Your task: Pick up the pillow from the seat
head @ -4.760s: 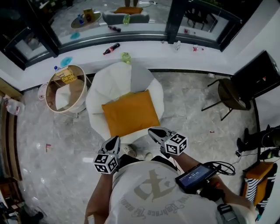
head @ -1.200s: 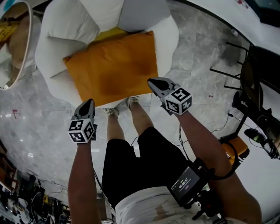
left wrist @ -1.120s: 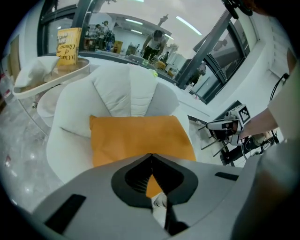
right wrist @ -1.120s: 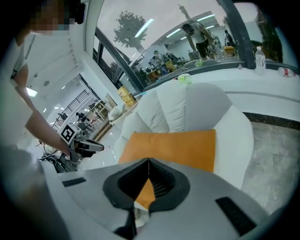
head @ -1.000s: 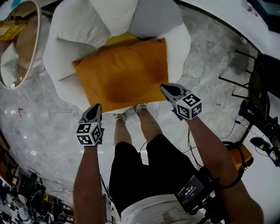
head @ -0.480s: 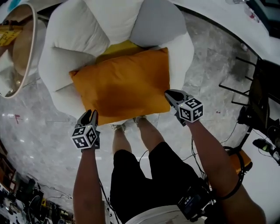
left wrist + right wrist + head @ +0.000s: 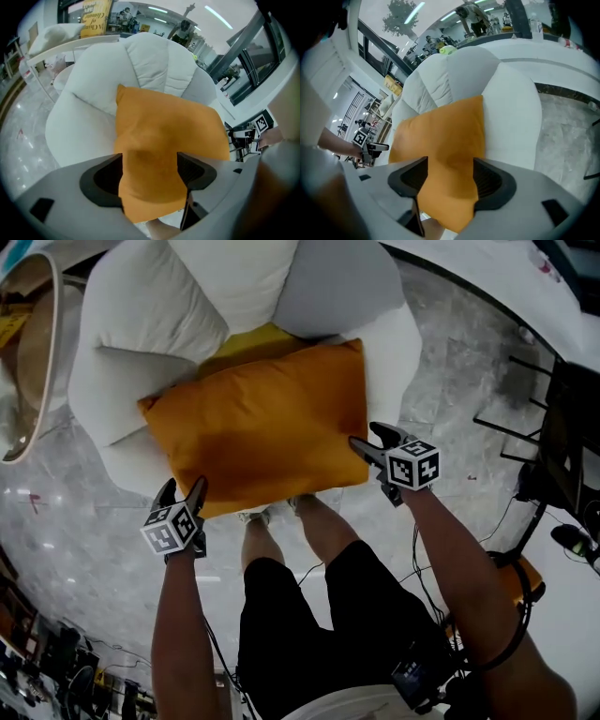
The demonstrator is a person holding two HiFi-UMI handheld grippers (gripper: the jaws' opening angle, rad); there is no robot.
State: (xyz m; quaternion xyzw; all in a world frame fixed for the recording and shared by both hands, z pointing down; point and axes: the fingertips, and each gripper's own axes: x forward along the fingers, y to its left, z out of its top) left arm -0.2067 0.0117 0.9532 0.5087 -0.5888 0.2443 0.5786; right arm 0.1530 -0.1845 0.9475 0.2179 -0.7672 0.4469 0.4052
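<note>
The orange pillow lay on the white seat. At the seat's front edge, the left gripper and right gripper each straddled a pillow corner, jaws just opened wide.

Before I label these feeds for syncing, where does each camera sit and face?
Head view: on the head, steeply down at the orange pillow on the white armchair; arms, legs, left claw, right claw show.
Left claw view: on that claw, along its just-opened jaws, pillow corner between.
Right claw view: likewise, just-opened jaws, other near corner between.
Shared: all three see pillow and armchair.
</note>
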